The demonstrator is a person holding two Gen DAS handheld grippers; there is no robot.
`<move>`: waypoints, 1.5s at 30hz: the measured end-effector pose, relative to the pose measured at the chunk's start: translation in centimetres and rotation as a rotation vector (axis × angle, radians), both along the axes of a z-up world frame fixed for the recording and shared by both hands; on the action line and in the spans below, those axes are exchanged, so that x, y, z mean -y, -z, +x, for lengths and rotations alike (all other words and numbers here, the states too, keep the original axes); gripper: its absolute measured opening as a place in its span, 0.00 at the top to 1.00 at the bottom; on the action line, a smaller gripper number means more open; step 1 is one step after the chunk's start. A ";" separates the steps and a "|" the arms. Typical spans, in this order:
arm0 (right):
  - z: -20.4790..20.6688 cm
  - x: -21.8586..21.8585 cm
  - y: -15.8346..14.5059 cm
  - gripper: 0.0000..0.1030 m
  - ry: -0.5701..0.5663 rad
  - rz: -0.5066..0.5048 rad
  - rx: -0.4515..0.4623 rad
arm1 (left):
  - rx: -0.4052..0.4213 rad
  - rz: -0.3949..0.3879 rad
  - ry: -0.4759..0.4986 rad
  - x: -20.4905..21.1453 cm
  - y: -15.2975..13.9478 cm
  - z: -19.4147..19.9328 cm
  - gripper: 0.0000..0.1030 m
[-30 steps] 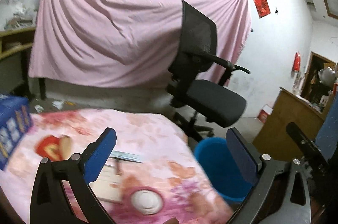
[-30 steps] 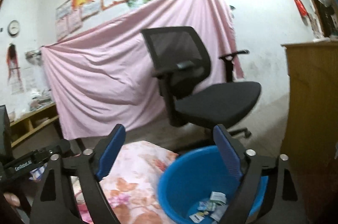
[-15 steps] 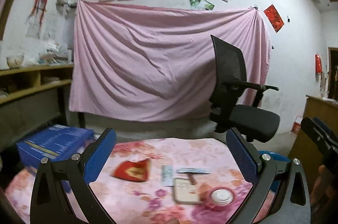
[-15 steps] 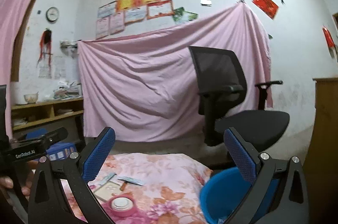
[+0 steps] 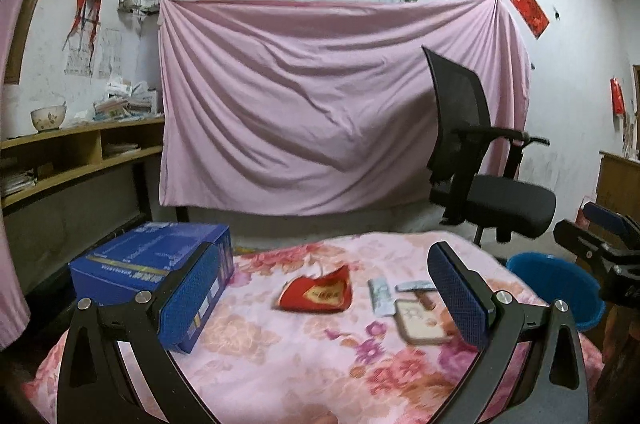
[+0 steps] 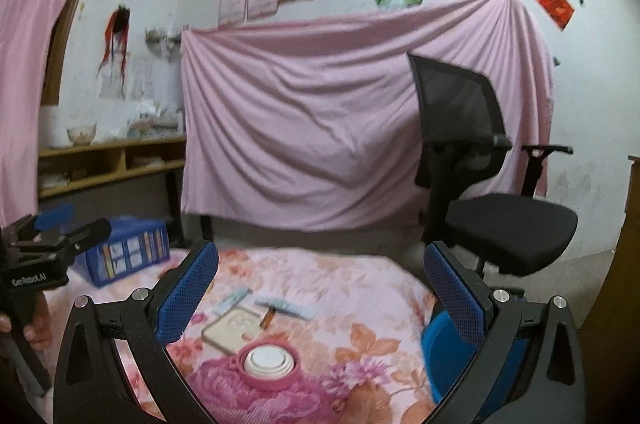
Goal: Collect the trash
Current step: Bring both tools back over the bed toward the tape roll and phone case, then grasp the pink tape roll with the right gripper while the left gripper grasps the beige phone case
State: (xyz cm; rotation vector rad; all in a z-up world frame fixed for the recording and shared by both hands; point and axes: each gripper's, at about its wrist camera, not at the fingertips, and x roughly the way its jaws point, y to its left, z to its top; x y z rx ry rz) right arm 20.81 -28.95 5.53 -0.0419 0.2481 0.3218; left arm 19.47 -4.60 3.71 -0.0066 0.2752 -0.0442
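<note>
Both views have swung off the bucket and back onto the surface since 1 s ago, so this reads as a return for the next pick. Left to right: blue box, red wrapper, paper slips, square card, pink lid, blue bucket off the right edge. Left hand-held gripper is wide open and empty, lined up on the red wrapper. Right hand-held gripper is likewise spread and empty. Trash remains; job isn't finished.
</note>
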 end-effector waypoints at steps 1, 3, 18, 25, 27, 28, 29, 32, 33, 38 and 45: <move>0.3 -0.3 0.4 0.00 -0.004 -0.013 -0.027 | -0.021 -0.004 0.000 -0.2 0.3 0.3 0.01; 1.0 -0.9 1.0 0.00 -0.016 -0.037 -0.081 | -0.063 -0.020 0.007 -0.6 0.7 1.0 0.01; 5.2 -3.3 5.8 0.11 -0.115 -0.154 -0.478 | -0.405 -0.069 0.118 0.0 3.8 6.6 0.21; 6.3 -4.0 7.2 0.17 -0.149 -0.189 -0.585 | -0.580 -0.193 0.224 0.8 5.2 9.1 0.48; 6.5 -4.2 7.5 0.18 -0.159 -0.198 -0.610 | -0.612 -0.209 0.242 1.2 5.2 9.5 0.54; 6.6 -4.2 7.6 0.20 -0.162 -0.196 -0.619 | -0.629 -0.215 0.253 1.5 5.4 9.8 0.58; 6.7 -4.1 7.7 0.23 -0.167 -0.191 -0.628 | -0.651 -0.219 0.265 2.0 5.6 10.2 0.63; 6.9 -3.6 7.8 0.39 -0.178 -0.156 -0.647 | -0.697 -0.220 0.292 3.0 5.9 11.0 0.73; 7.0 -3.3 7.8 0.39 -0.181 -0.141 -0.654 | -0.706 -0.216 0.295 3.3 6.0 11.2 0.75; 7.7 -2.1 8.0 0.39 -0.185 -0.058 -0.695 | -0.755 -0.178 0.290 4.8 6.3 12.4 0.85; 8.1 -0.4 7.9 0.44 -0.148 -0.004 -0.700 | -0.788 -0.143 0.271 5.8 6.9 13.4 0.90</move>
